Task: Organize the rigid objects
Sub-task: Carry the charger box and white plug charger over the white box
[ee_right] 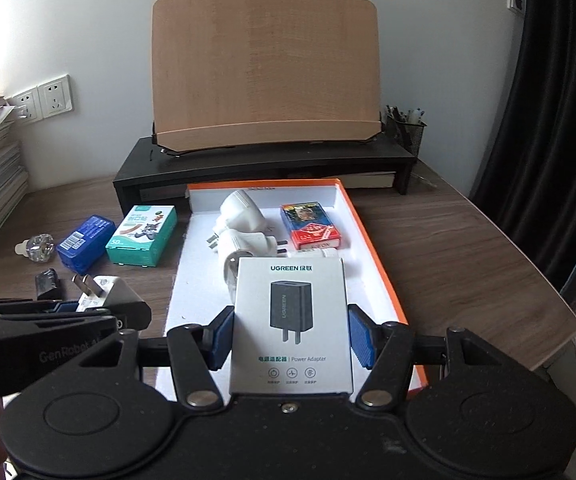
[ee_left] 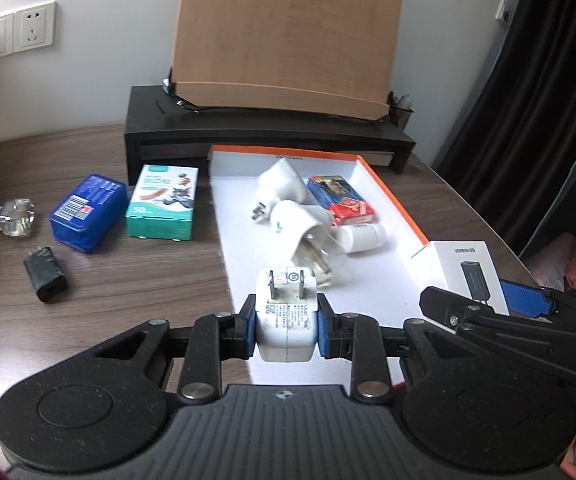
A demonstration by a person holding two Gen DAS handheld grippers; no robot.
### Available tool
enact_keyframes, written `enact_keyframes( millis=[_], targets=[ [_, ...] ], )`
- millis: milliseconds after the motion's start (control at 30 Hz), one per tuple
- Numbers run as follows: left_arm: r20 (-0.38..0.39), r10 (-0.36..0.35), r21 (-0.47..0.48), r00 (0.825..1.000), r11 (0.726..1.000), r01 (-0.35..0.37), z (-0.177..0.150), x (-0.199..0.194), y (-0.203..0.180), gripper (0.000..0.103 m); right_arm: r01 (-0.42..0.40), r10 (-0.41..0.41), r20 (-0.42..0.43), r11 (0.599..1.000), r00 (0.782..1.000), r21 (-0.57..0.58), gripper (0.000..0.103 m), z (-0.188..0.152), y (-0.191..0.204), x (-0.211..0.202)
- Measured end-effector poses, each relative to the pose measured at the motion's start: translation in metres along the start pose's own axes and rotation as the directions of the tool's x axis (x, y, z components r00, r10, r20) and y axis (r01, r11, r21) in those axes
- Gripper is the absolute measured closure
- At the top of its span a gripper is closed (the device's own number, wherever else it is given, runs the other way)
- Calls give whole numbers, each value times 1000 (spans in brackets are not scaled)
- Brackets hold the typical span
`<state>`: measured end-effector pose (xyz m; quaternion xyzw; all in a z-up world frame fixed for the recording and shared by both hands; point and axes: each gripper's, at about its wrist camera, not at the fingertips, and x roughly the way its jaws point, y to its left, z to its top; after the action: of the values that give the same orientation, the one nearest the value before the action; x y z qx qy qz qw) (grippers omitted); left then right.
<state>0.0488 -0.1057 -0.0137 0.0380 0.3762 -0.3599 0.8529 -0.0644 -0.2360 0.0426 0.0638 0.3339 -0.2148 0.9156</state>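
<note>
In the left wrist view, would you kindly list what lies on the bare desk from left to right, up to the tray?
Clear glass bottle → black charger → blue box → teal bandage box → orange-rimmed tray.

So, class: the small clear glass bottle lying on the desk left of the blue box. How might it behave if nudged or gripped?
The clear bottle lies on its side, so a nudge might roll it, though its faceted body could check that. Glass looks smooth, so probably slippery between pads, and likely fragile if dropped on the desk.

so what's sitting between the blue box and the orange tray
The green-and-white plaster box lies between the blue box and the orange tray, apart from both on the desk; both wrist views show it.
</note>
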Motion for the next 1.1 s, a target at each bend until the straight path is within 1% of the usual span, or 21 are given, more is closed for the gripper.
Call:
enact_keyframes(
  millis=[167, 333, 467, 600, 833, 1100],
  targets=[
    [-8, 3, -3, 1000, 1000, -3, -4, 2, -13, 74, 8, -8, 4, 1000, 1000, 8, 32, -3, -14, -6],
    [10, 36, -18, 999, 999, -36, -1, 4, -26, 74, -35, 36, 27, 999, 999, -9, 32, 1, -29, -4],
    [20, 68, -42, 998, 997, -67, 2, 6, -38, 74, -78, 78, 25, 996, 997, -36, 32, 6, -39, -1],
    [5, 100, -75, 995, 992, -100, 2, 14, -47, 74, -113, 115, 16, 991, 993, -73, 32, 7, -48, 3],
    [8, 148, -92, 989, 985, -147, 4, 17, -61, 74, -156, 158, 15, 984, 987, -82, 32, 11, -63, 11],
    [10, 170, -96, 985, 981, -168, 6, 21, -68, 74, -178, 179, 14, 981, 984, -77, 32, 15, -75, 17]
  ],
)
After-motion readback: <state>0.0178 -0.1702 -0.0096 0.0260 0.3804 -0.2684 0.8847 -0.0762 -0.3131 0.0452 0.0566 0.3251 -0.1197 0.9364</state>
